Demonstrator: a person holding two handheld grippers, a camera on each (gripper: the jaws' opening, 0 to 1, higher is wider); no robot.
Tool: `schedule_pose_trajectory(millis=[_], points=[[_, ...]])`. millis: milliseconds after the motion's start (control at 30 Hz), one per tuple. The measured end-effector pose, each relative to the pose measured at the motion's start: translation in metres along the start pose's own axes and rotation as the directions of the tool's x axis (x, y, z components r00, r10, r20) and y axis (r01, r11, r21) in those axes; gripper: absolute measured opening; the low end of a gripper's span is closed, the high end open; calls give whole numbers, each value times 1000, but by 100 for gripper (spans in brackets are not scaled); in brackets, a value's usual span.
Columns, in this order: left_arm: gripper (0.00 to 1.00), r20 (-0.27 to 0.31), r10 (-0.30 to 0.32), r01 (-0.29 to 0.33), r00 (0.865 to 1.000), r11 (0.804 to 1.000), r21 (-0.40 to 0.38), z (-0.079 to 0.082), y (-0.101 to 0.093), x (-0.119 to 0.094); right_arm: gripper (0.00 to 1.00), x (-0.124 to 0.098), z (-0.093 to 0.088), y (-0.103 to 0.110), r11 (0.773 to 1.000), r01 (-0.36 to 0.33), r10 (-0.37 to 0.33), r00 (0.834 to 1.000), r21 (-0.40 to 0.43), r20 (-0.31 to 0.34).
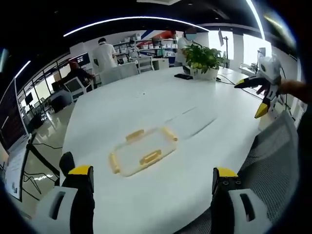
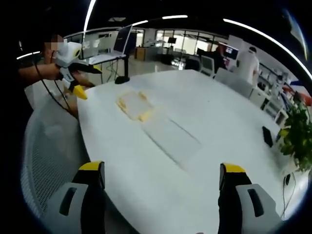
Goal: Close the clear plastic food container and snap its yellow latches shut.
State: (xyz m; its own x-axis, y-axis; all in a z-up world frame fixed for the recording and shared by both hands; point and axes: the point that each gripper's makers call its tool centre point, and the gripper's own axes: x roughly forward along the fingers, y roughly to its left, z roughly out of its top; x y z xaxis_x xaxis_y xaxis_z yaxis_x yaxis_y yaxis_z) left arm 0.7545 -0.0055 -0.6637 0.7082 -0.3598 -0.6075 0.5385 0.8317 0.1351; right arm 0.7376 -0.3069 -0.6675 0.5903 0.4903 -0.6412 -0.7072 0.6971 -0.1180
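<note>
You hold both the left gripper [image 1: 152,178] and right gripper [image 2: 161,175] spread wide and clear of the counter [image 1: 195,161], ready to reach the container [image 1: 142,150] with its yellow latches [image 1: 150,157].

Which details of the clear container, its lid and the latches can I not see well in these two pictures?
- Clear plastic lid with yellow latches: left gripper view, too small to tell latch positions.
- Clear container base: right gripper view, nearly invisible against the white table; depth and contents unclear.
- Whether lid and base touch: right gripper view, blurred.
</note>
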Motion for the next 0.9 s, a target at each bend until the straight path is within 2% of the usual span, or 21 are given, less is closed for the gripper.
schedule_pose_trajectory(millis=[167,433,700,900], points=[[99,-7,-26,26,1000,999,27,2,5,-2,96,0,11,0,999,-28,28,1000,-33,1],[99,-37,-64,66,997,995,70,0,13,-6,95,1,20,-3,994,-71,69,997,-77,-30],[99,-47,-68,71,997,994,81,2,28,-8,94,5,29,-6,983,-111,102,992,-147,-72],[99,-61,-77,82,995,992,96,3,38,-7,93,11,34,-7,977,-135,122,989,-165,-86]])
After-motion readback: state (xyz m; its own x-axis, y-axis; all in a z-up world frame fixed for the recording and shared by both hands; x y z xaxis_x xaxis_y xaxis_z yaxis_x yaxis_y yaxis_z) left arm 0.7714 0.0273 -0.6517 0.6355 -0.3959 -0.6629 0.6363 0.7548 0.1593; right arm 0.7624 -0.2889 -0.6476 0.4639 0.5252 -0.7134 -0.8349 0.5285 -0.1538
